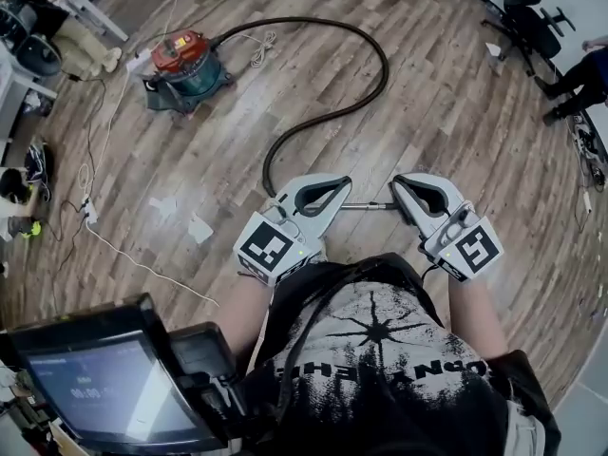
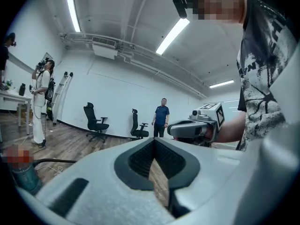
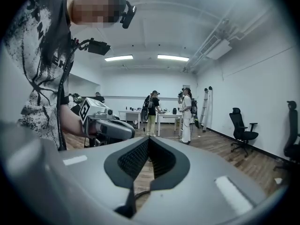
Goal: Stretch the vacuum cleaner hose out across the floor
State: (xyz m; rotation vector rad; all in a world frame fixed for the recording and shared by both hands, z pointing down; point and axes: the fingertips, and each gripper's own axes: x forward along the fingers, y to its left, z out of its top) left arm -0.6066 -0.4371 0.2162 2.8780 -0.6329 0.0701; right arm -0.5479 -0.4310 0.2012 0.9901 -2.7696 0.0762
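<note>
On floor, hose point(image 1: 384, 65) curls from vacuum point(image 1: 185, 65); left gripper point(image 1: 346, 185) and right gripper point(image 1: 396, 184) jaws clenched, empty; shirt point(image 1: 380, 350) print unreadable.

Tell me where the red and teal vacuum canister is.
The red and teal vacuum canister stands upper left in the head view, on the wooden floor, at the far end of the curved black hose, beside a white cord.

A wood-plank floor point(image 1: 446, 112) meets white walls point(image 2: 122, 90). Black office chairs point(image 2: 95, 122) stand by the wall. Strip lights point(image 2: 73, 12) glow overhead.
</note>
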